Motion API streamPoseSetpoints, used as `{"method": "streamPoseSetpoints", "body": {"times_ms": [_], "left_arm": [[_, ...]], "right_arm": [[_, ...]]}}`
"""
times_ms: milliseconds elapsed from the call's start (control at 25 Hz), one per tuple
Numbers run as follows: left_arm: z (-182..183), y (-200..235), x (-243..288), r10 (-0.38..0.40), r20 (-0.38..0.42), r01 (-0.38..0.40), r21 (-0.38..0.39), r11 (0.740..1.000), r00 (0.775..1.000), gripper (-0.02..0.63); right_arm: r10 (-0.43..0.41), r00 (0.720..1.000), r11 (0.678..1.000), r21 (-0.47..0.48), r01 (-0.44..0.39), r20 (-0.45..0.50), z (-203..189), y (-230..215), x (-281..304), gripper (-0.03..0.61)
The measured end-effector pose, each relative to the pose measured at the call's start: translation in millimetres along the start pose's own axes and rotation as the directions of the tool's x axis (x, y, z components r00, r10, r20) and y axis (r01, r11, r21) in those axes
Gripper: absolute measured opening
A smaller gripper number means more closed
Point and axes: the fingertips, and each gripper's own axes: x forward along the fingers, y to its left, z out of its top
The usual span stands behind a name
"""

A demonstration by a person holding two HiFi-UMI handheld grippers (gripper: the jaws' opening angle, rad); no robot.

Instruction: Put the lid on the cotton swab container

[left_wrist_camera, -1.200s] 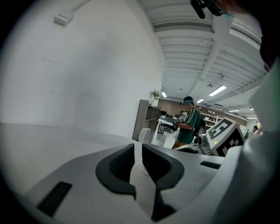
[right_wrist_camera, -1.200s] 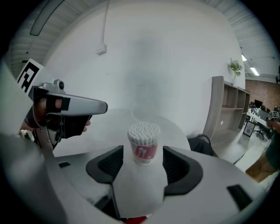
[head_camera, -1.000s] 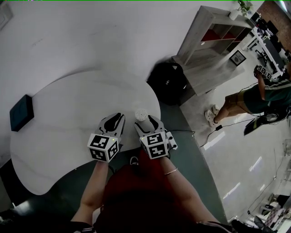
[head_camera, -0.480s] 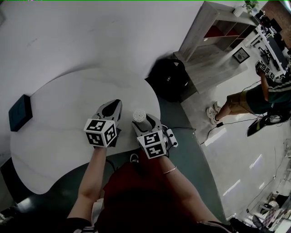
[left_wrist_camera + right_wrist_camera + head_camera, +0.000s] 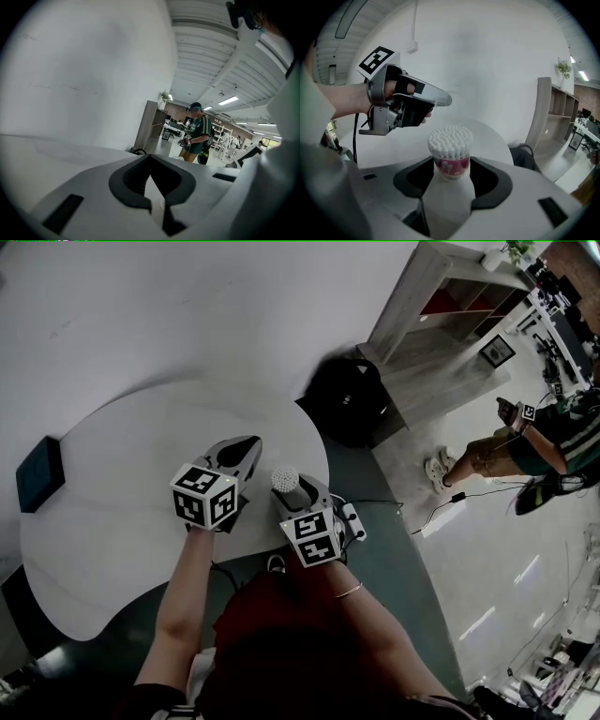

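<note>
The cotton swab container point(image 5: 451, 145) stands uncovered, packed with white swab heads above a red label. It sits between the jaws of my right gripper point(image 5: 451, 172), which are closing; the pads flank it closely and I see no squeeze. From above, the container point(image 5: 285, 478) and right gripper point(image 5: 289, 491) are near the table's right edge. My left gripper point(image 5: 246, 448) hovers to the container's left, raised off the table. Its jaws stand nearly together on a thin pale lid point(image 5: 154, 197). The left gripper point(image 5: 438, 99) with the lid point(image 5: 444, 99) at its tip also shows above the swabs.
The white rounded table point(image 5: 112, 512) carries a dark flat box point(image 5: 39, 472) at its far left edge. A black round object point(image 5: 349, 404) sits on the floor beyond the table, a shelf unit point(image 5: 441, 296) behind it. A person point(image 5: 534, 432) stands at right.
My left gripper has lifted and drifted slightly left, away from the table top. The right gripper and the container have edged a little to the left.
</note>
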Motion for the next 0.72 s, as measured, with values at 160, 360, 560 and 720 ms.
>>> {"method": "streamPoseSetpoints", "body": {"times_ms": [160,360,560,720], "left_arm": [[-1,-15,-4,-0.045,-0.006,0.045,-0.001,0.999,0.999,0.025],[-7,-30,-9,-0.078,-0.012,0.078,0.005,0.997,0.997,0.024],[-16,-45,-10,-0.108,-0.026,0.108,0.007,0.994,0.994,0.023],[-21,-53,-10,-0.123,-0.044,0.124,0.013,0.992,0.991,0.023]], "right_arm": [[-0.009,1.0,1.0,0.003,0.009,-0.002,0,0,0,0.253],[-0.017,1.0,1.0,0.007,0.017,-0.006,-1,0,0,0.253],[-0.026,1.0,1.0,0.013,0.026,-0.001,-1,-1,0,0.253],[-0.03,1.0,0.999,0.014,0.03,0.002,-1,0,1,0.253]]}}
